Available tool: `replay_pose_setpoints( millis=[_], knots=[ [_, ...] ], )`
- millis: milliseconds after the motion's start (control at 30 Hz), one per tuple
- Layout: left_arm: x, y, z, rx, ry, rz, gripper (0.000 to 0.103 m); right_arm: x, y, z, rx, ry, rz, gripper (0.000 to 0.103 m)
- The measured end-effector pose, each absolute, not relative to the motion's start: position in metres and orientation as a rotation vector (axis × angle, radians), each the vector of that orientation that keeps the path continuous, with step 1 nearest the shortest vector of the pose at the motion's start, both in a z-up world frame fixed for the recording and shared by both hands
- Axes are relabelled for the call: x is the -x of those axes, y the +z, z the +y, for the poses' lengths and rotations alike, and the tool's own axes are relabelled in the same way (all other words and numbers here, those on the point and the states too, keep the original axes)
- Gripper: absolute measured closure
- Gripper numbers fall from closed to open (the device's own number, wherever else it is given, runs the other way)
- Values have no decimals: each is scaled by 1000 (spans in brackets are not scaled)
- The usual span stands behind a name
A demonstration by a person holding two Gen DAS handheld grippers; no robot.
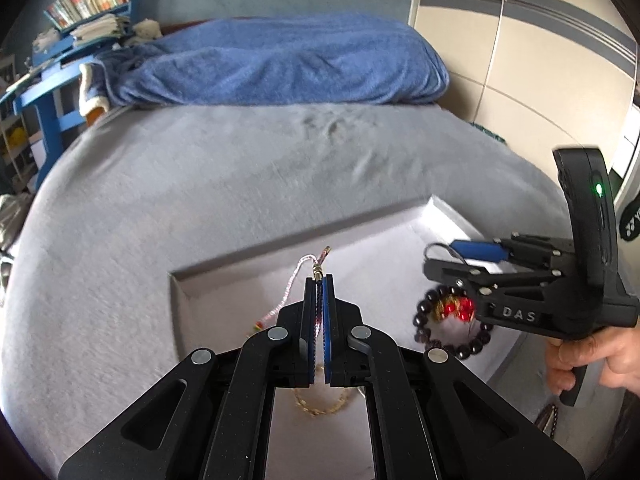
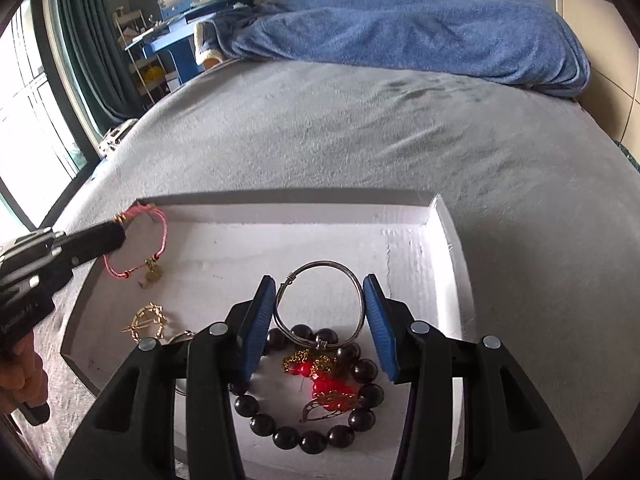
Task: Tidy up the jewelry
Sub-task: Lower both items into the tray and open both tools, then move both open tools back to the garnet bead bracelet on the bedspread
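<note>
I have the left gripper (image 1: 319, 280) pinching the pink cord bracelet (image 2: 136, 240) clear of the tray (image 2: 448, 240), while the right gripper (image 2: 320, 312) hangs spread around the silver bangle (image 2: 320, 304) to separate it.

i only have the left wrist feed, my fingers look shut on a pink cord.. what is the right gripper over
Observer: The right gripper is open, its pads either side of a silver bangle in the white tray.
Operator: is the bangle lying alone
Observer: No, its near edge overlaps the dark bead bracelet, which rings a red and gold charm.
Operator: how much of my pink cord is free
Observer: The pink cord is a full loop hanging from the left gripper over the tray's far left corner, with a gold charm at its bottom.
</note>
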State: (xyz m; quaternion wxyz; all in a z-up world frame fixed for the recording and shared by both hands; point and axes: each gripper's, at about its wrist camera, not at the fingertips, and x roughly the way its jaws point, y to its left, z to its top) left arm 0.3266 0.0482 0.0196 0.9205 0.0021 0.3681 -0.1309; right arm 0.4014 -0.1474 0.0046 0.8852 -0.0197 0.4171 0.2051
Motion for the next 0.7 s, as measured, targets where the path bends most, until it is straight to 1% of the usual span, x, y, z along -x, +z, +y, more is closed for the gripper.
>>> replay_pose_setpoints(
  millis=[300, 333, 367, 400, 433, 467, 500, 533, 567, 600, 633, 667, 700],
  knots=[
    [-326, 2, 41, -17, -280, 821, 99, -403, -8, -142, 88, 414, 905, 57],
    [-325, 2, 41, -18, -273, 823, 95, -403, -9, -143, 89, 413, 907, 57],
    [-325, 2, 42, -14, -263, 826, 84, -402, -9, -142, 92, 413, 907, 57],
    [-324, 2, 43, -7, -258, 826, 78, -402, -8, -142, 95, 413, 907, 57],
    [-323, 3, 45, 9, -257, 822, 69, -402, -8, -142, 96, 415, 907, 57],
    [-322, 4, 46, 15, -254, 819, 65, -400, -7, -142, 97, 416, 903, 57],
    [-321, 5, 46, 16, -251, 817, 64, -399, -5, -142, 101, 416, 899, 56],
    [-320, 6, 47, 14, -246, 816, 59, -399, -4, -142, 103, 417, 896, 52],
    [-318, 8, 48, 14, -243, 812, 50, -397, -2, -142, 106, 419, 886, 46],
    [-318, 10, 48, 15, -243, 805, 46, -395, 1, -143, 108, 421, 877, 45],
    [-316, 13, 49, 15, -242, 795, 37, -394, 2, -143, 109, 421, 870, 42],
    [-313, 17, 50, 15, -239, 782, 33, -392, 5, -145, 110, 423, 861, 39],
    [-312, 19, 50, 17, -239, 774, 32, -391, 7, -146, 109, 423, 854, 38]
  ],
)
